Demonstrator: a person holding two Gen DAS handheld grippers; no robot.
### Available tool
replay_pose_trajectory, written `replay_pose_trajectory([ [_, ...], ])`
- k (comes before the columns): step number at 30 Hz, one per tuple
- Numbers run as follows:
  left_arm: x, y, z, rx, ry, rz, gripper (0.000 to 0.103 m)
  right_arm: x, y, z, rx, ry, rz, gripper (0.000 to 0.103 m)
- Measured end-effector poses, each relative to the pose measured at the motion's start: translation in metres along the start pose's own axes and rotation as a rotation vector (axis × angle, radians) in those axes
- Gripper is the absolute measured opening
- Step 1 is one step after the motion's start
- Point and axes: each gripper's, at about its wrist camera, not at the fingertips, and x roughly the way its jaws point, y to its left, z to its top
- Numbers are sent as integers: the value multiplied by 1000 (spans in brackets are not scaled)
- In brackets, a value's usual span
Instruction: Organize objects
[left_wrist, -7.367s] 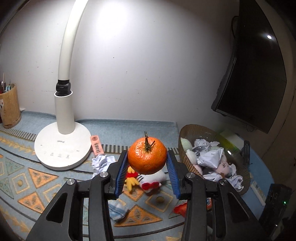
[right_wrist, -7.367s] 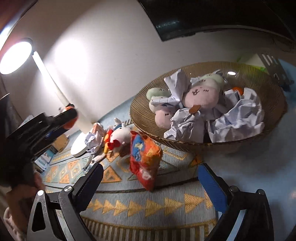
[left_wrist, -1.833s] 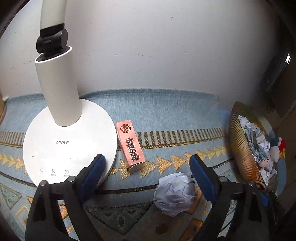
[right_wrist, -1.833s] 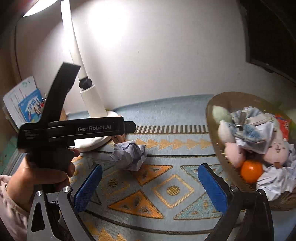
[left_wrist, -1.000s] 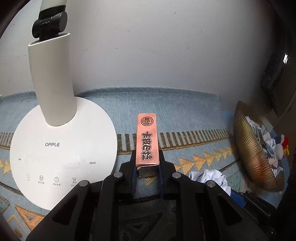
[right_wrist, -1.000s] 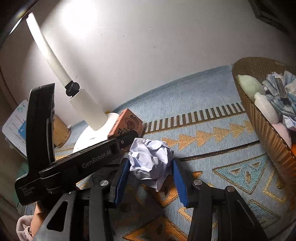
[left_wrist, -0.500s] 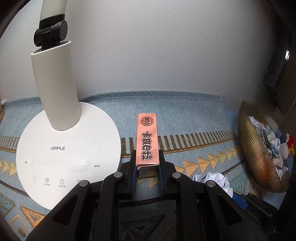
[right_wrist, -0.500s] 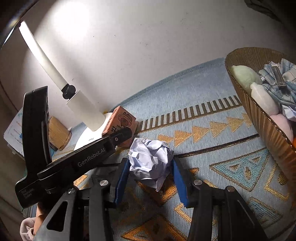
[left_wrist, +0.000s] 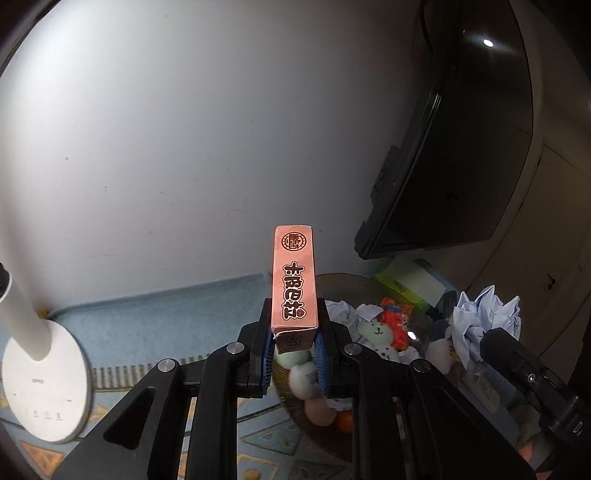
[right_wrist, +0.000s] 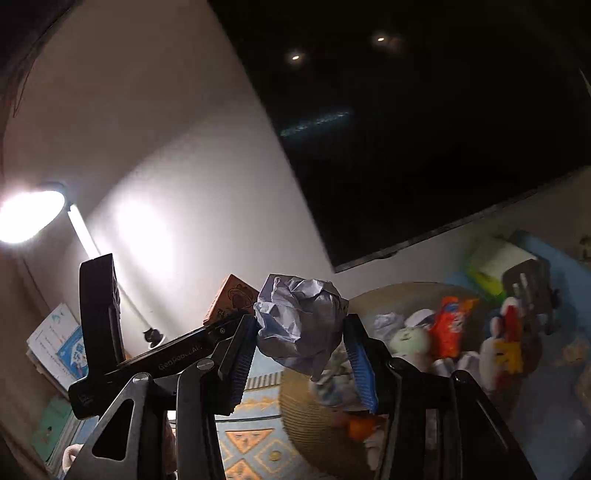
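Note:
My left gripper (left_wrist: 294, 360) is shut on a long pink box (left_wrist: 294, 282) with dark characters, held in the air just short of the woven basket (left_wrist: 291, 410). My right gripper (right_wrist: 301, 360) is shut on a crumpled white paper ball (right_wrist: 301, 326), held above the near rim of the basket (right_wrist: 310, 421). The paper ball also shows at the right of the left wrist view (left_wrist: 484, 328). The pink box tip shows in the right wrist view (right_wrist: 231, 301). The basket holds plush toys, paper balls, a red snack bag (right_wrist: 450, 325) and an orange (left_wrist: 345, 421).
A white desk lamp base (left_wrist: 44, 384) stands at the left on the blue patterned mat (left_wrist: 155, 299). A dark monitor (left_wrist: 461, 147) hangs on the wall above the basket. Books (right_wrist: 59, 343) stand at the far left. A yellow-green box (left_wrist: 410, 280) lies behind the basket.
Both grippers lifted off the mat and swung right toward the basket, the left carrying the pink box and the right carrying the paper ball. The lamp base slid to the left edge.

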Motion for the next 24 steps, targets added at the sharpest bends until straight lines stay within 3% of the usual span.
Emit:
replay_pose_trajectory([
  [5,58,-26,-9,-9,80,-47,16,6,-44,-5,48,59,-68,49],
  [7,80,-32,-12,-1,129,-34,17,16,-49,-9,36,106,-59,64],
  [8,89,-33,-14,-7,145,-31,22,15,-54,-14,35,131,-60,89],
  [9,96,-32,-16,-15,167,-35,52,19,-55,-18,41,164,-50,103],
  [10,90,-26,-22,-19,182,2,70,20,-58,-21,49,182,-34,103],
  [11,88,-22,-23,-22,178,35,103,15,-62,-23,70,156,-26,103],
  [12,84,-21,-22,-30,157,-16,103,10,-65,-24,92,132,-16,103],
  [14,66,-8,-21,-54,146,-15,103,2,-69,-28,139,116,12,103],
  [18,21,1,-14,-40,84,64,103,-10,-73,-30,203,116,49,103],
  [24,-65,12,-23,-28,28,221,103,-41,-31,-35,160,147,77,103],
])
